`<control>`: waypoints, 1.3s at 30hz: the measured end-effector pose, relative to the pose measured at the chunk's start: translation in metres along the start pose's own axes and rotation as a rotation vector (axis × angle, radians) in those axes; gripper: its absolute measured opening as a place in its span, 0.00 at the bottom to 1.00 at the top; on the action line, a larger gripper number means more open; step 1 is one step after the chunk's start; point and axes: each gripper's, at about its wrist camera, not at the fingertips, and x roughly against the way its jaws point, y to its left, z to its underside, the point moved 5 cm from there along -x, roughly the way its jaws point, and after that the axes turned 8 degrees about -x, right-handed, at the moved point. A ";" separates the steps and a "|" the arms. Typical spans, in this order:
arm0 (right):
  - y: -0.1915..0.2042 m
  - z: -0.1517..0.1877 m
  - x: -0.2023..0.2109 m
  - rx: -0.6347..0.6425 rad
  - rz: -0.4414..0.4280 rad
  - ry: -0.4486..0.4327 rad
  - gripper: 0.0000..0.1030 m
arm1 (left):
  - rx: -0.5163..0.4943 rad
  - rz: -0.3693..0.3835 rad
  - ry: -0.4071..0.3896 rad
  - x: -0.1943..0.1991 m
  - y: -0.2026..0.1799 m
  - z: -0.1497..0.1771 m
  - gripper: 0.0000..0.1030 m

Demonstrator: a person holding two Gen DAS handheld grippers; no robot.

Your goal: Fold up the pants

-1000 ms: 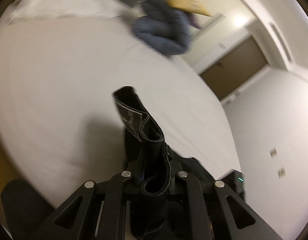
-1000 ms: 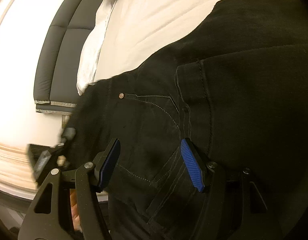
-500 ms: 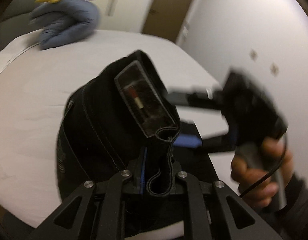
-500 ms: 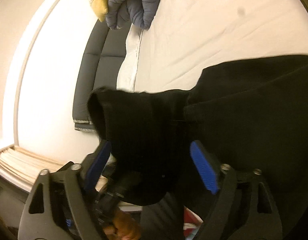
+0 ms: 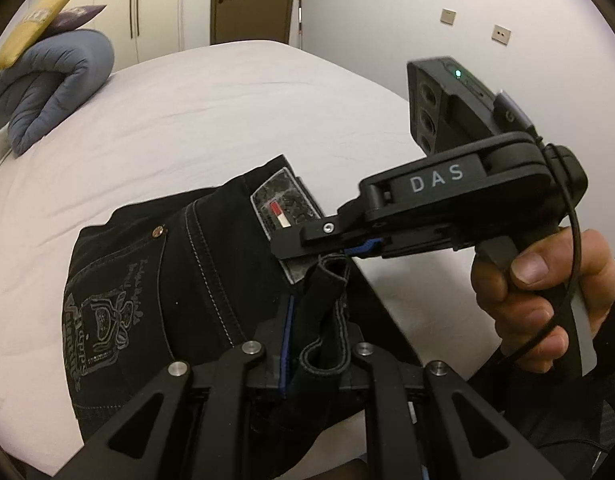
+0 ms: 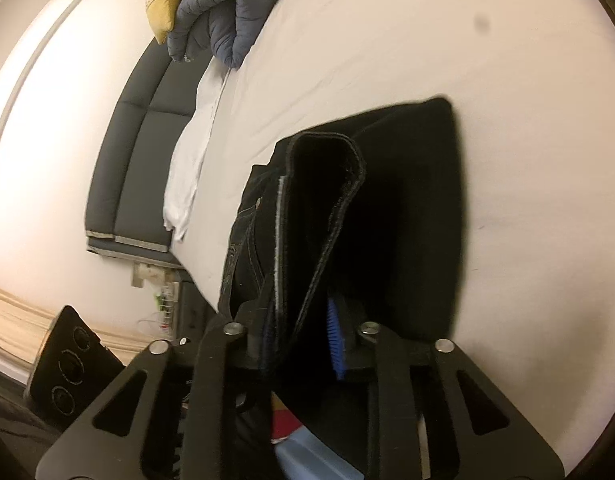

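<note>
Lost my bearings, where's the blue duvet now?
In the left wrist view the blue duvet sits rolled at the bed's far-left corner, under a yellow cushion, away from the pants.

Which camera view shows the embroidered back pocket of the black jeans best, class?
The left wrist view: the embroidered back pocket faces the camera, its crest, lettering and rivet plain, beside the left gripper clamping the black jeans. The right wrist view shows only a thin, edge-on strip of pocket stitching left of the right gripper.

Right tool (image 6: 303,340) clamps black pants (image 6: 391,216); white bed (image 6: 387,40) beneath
</note>
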 end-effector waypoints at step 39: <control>-0.023 0.053 0.031 0.122 0.188 -0.099 0.34 | 0.160 -0.049 0.024 -0.009 0.130 0.049 0.82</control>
